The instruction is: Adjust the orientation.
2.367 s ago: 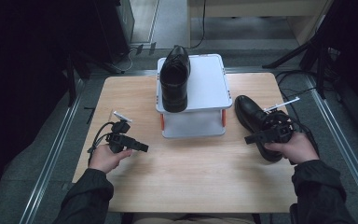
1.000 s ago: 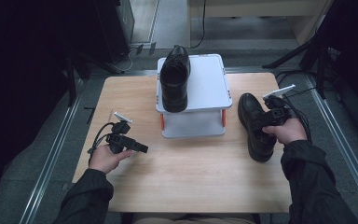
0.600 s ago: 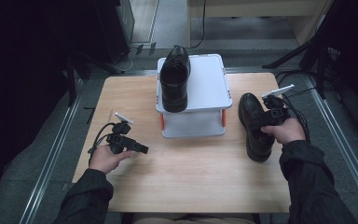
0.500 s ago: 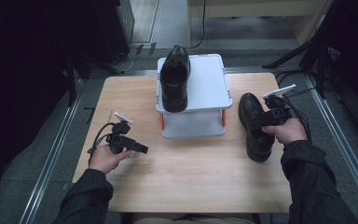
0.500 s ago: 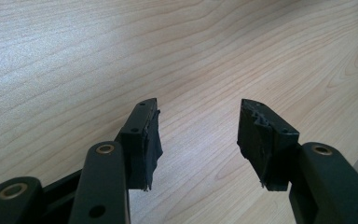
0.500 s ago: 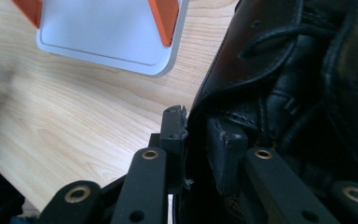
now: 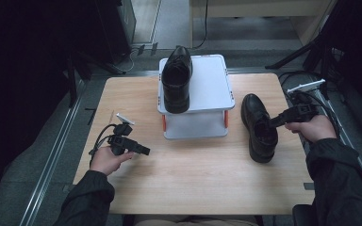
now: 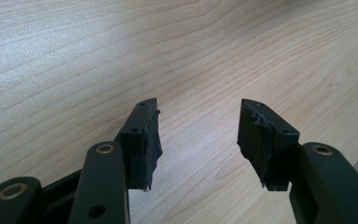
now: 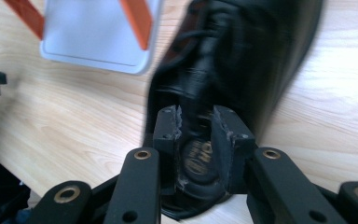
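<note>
The right tool, its jaws just opening, straddled the collar of a black shoe at right of frame on the tabletop; the left tool rested spread, empty, lower left.

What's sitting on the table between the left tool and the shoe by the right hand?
Only bare wooden table. In the high view, nothing lies between the left tool and the shoe; the white stand sits farther back.
</note>
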